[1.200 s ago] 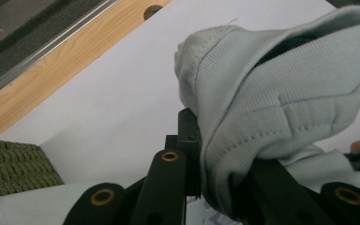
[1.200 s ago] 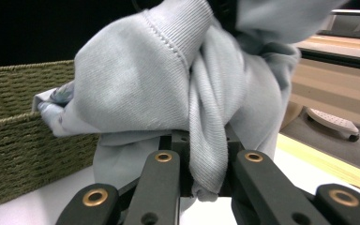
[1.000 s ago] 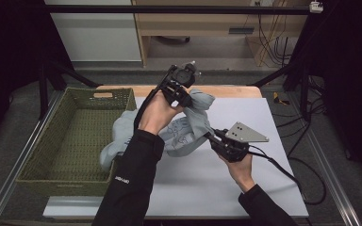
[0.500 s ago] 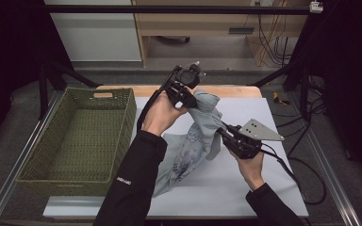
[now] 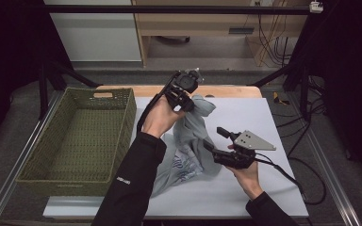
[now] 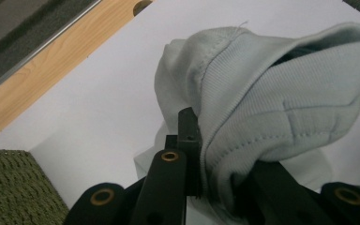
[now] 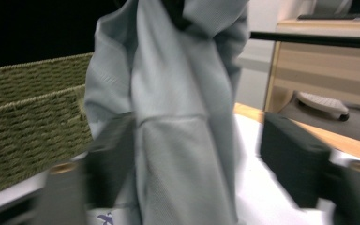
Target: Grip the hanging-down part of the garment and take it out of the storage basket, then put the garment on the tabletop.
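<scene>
A light grey sweatshirt (image 5: 194,141) hangs from my left gripper (image 5: 188,102), which is held up over the back of the table. Its lower part, with a blue print, trails on the white tabletop (image 5: 259,113). In the left gripper view the left gripper (image 6: 215,157) is shut on the sweatshirt's ribbed hem (image 6: 272,93). My right gripper (image 5: 215,140) is lower, at the sweatshirt's right side. In the right gripper view its jaws stand wide apart, so the right gripper (image 7: 201,159) is open, with the hanging sweatshirt (image 7: 178,93) between them.
A green woven basket (image 5: 128,117) stands on the left of the table, close to the left forearm; its wall also shows as the basket (image 7: 28,117). A wooden strip (image 5: 226,90) runs along the table's far edge. Cables trail off to the right.
The sweatshirt went from a heap beside the basket to a long hanging drape. The right gripper pulled right, then came back left to the cloth. The left gripper stayed raised.
</scene>
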### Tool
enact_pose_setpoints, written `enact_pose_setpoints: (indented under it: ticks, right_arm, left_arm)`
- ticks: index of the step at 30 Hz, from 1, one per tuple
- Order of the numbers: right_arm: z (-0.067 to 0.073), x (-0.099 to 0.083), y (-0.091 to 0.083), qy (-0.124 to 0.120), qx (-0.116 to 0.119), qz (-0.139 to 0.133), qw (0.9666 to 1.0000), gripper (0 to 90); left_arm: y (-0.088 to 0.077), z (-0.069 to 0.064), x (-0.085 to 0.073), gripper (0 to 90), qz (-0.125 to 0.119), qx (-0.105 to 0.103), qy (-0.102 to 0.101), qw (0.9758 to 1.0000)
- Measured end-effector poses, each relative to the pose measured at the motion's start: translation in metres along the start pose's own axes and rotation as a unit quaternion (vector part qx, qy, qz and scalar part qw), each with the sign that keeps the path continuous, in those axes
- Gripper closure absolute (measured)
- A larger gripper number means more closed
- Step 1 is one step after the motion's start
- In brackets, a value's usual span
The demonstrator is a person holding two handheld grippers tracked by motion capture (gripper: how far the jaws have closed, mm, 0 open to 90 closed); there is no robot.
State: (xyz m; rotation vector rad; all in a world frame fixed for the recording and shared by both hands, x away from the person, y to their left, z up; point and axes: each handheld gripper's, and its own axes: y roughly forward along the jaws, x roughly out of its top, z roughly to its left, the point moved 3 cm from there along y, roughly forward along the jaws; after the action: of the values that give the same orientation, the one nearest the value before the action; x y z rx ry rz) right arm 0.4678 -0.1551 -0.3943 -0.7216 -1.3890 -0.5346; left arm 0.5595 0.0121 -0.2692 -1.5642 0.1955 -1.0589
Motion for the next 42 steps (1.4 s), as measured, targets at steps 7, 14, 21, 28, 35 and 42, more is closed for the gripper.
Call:
enact_pose_setpoints:
  ticks: [7, 14, 21, 28, 35, 42]
  right_arm:
    - [-0.008, -0.006, -0.015, 0.001, -0.017, -0.003, 0.9999, 6.8]
    - [-0.023, -0.017, -0.033, 0.007, -0.037, -0.006, 0.9993, 3.1]
    - [-0.031, -0.021, -0.044, 0.016, -0.041, -0.014, 0.9989, 1.5]
    - [-0.037, -0.028, -0.054, 0.010, -0.050, -0.007, 0.9987, 0.5]
    - [-0.045, -0.039, -0.065, 0.017, -0.062, -0.001, 0.9979, 0.4]
    - [-0.050, -0.046, -0.073, 0.028, -0.069, -0.004, 0.9972, 0.4]
  left_arm:
    - [0.011, 0.002, -0.008, 82.7, -0.004, -0.013, -0.005, 0.9999]
    - [0.017, 0.001, -0.018, 82.6, -0.003, -0.016, 0.006, 0.9999]
    - [0.029, -0.003, -0.033, 82.5, -0.013, -0.026, 0.011, 0.9995]
    - [0.042, -0.011, -0.048, 82.4, -0.028, -0.045, 0.018, 0.9985]
    - [0.060, -0.017, -0.060, 82.1, -0.043, -0.060, 0.018, 0.9971]
    - [0.080, -0.024, -0.071, 81.6, -0.043, -0.071, 0.018, 0.9964]
